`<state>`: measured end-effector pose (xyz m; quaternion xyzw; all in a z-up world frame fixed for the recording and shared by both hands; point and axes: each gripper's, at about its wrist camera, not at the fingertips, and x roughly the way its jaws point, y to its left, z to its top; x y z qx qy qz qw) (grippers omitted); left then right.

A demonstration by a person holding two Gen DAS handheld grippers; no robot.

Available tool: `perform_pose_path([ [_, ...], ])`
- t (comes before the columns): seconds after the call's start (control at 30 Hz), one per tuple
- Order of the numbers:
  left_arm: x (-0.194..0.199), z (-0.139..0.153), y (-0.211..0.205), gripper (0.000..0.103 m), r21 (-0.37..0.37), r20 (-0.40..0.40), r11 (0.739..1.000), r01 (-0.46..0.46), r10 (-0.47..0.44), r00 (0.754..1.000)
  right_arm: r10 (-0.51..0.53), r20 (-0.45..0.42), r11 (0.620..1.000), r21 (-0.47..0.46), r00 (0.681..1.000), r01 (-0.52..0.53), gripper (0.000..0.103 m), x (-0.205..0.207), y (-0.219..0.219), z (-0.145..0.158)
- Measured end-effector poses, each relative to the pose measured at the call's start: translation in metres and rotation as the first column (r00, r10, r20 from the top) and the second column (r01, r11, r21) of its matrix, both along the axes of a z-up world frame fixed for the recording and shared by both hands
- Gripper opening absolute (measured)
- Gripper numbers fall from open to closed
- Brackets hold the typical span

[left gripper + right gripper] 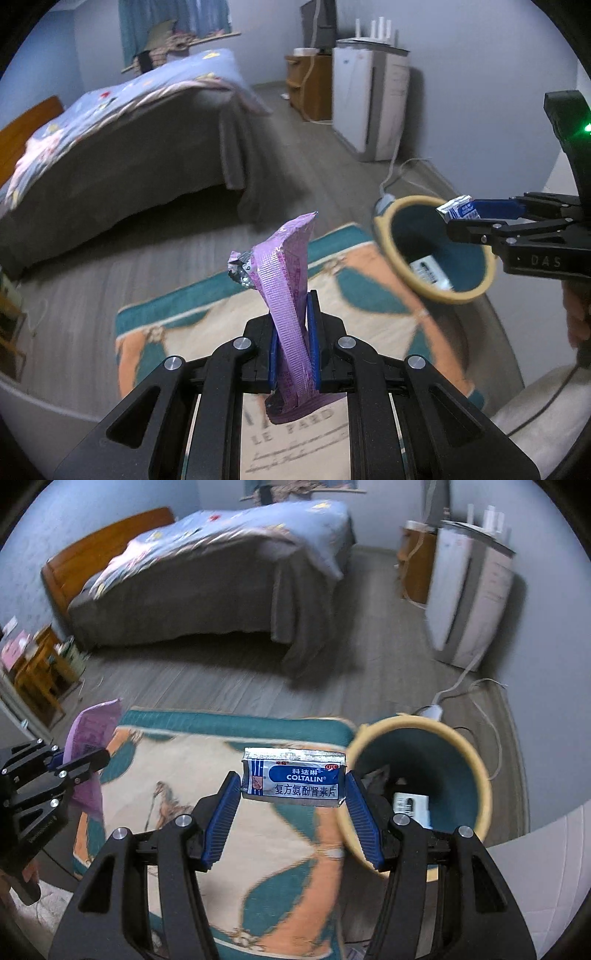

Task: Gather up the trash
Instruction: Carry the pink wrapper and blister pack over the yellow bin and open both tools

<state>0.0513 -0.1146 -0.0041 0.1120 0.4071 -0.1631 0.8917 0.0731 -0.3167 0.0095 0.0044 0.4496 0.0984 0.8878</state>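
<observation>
L gripper (291,343) is pinching a purple wrapper (286,291) w/ jaws nearly shut, above the rug (373,314). R gripper (293,794) is clamping a Coltalin pill pack (294,777) at mid-width, just beside the bin (476,760), which is already holding a white packet (410,805).

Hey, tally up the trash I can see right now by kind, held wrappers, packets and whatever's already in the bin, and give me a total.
Purple plastic wrapper, pinched in the left gripper: 1
Blue-and-white foil medicine packet, held in the right gripper: 1
White box-like item lying inside the round teal bin with a cream rim: 1
Total: 3
</observation>
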Motion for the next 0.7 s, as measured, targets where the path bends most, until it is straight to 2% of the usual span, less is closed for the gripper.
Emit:
perform_pose_path([
  [0.23,0.011,0.001,-0.059,0.014,0.015,-0.003,0.995,0.094,-0.094,0.996,-0.123,0.038,0.992,0.021,0.992,0.122,0.057,0.000,-0.073,0.002],
  [0.43,0.023,-0.007,-0.112,0.014,0.026,-0.013,0.986,0.168,-0.167,0.986,-0.233,0.016,0.972,0.039,0.972,0.232,0.058,0.001,-0.136,-0.012],
  [0.7,0.025,-0.022,-0.164,0.014,0.038,-0.045,0.964,0.262,-0.260,0.965,-0.294,-0.007,0.955,0.043,0.956,0.294,0.058,-0.001,-0.174,-0.028],
])
